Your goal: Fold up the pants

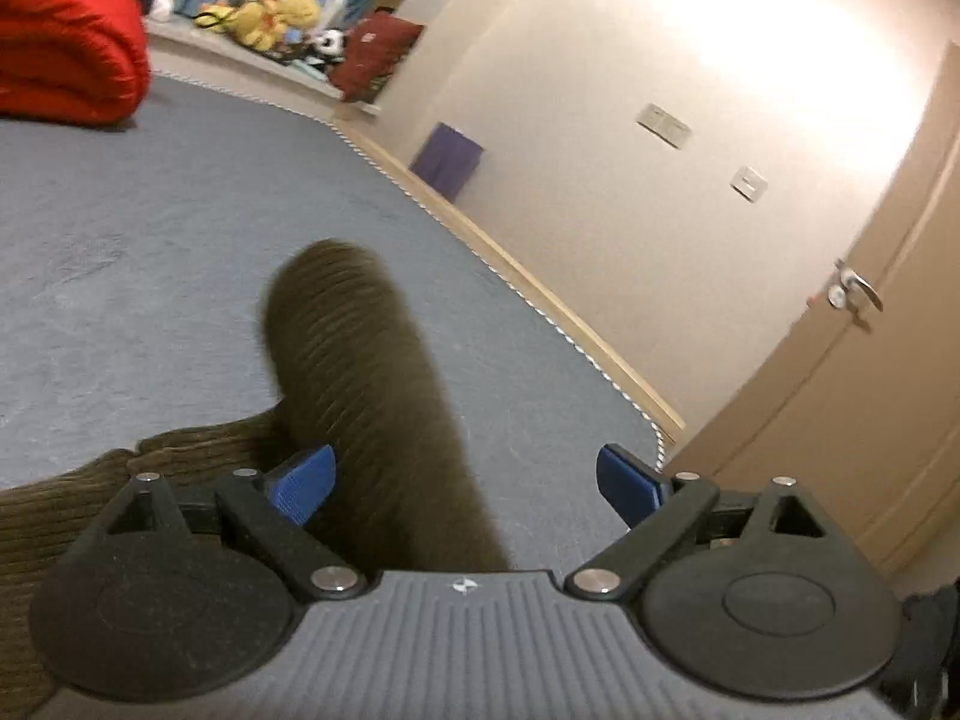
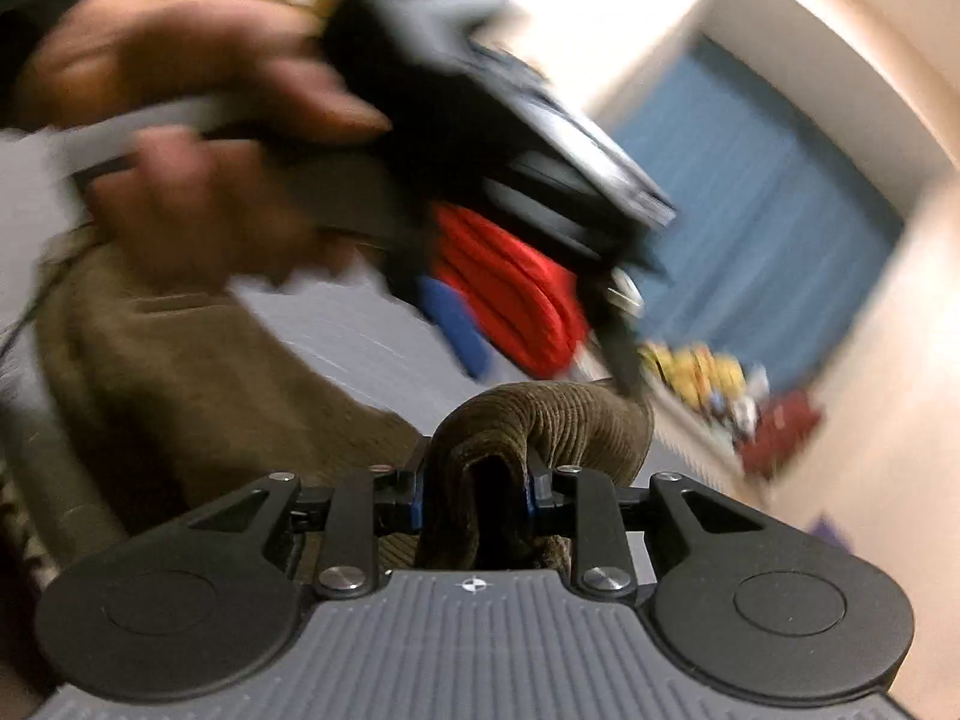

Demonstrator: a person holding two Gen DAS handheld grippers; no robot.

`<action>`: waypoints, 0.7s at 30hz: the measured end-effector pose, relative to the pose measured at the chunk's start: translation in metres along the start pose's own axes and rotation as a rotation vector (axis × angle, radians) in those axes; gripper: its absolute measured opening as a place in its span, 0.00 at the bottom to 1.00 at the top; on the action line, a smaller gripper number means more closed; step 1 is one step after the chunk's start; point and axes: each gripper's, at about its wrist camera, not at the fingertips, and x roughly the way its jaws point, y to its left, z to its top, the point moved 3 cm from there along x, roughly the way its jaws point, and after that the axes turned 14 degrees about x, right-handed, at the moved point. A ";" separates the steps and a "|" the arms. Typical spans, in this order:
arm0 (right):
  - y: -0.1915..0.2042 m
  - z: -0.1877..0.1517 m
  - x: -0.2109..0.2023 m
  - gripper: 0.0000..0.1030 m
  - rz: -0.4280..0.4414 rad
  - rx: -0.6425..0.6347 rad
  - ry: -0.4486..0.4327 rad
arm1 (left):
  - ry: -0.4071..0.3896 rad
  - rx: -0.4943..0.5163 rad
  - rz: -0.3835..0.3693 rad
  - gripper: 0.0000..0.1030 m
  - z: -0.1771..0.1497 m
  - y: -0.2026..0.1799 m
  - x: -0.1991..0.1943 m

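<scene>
Right gripper clamped on pants; left gripper spread wide.

My right gripper [image 2: 480,489] pinches a bunched fold of the brown corduroy pants [image 2: 540,420] between both fingers at lower centre of the right view. My left gripper [image 1: 465,483] stands open: a pant leg [image 1: 360,372] runs up between its blue pads [image 1: 303,489], against the left-hand pad and apart from the other, over the grey carpet [image 1: 150,252].

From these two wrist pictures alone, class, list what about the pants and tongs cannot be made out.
- Pants: full layout cut off by the left wrist view's bottom edge and the open left tongs.
- Cloth end inside the right tongs: hidden by the bunched fold.
- Hand in the right wrist view: motion-blurred.
</scene>
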 end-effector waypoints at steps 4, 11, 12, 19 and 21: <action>0.033 0.007 -0.011 0.28 0.074 -0.103 -0.044 | 0.084 -0.076 0.120 0.83 -0.002 0.026 -0.001; 0.046 0.028 0.001 0.31 0.190 -0.008 0.041 | 0.169 -0.071 0.311 0.20 -0.019 0.059 -0.023; 0.046 0.034 0.002 0.33 0.229 0.020 0.053 | 0.161 -0.065 0.324 0.20 -0.018 0.062 -0.033; 0.013 0.095 0.000 0.68 0.701 0.387 0.058 | 0.132 -0.066 0.468 0.19 -0.019 0.099 -0.134; -0.001 0.106 0.006 0.74 0.743 0.459 0.049 | 0.142 -0.087 0.543 0.19 -0.025 0.116 -0.172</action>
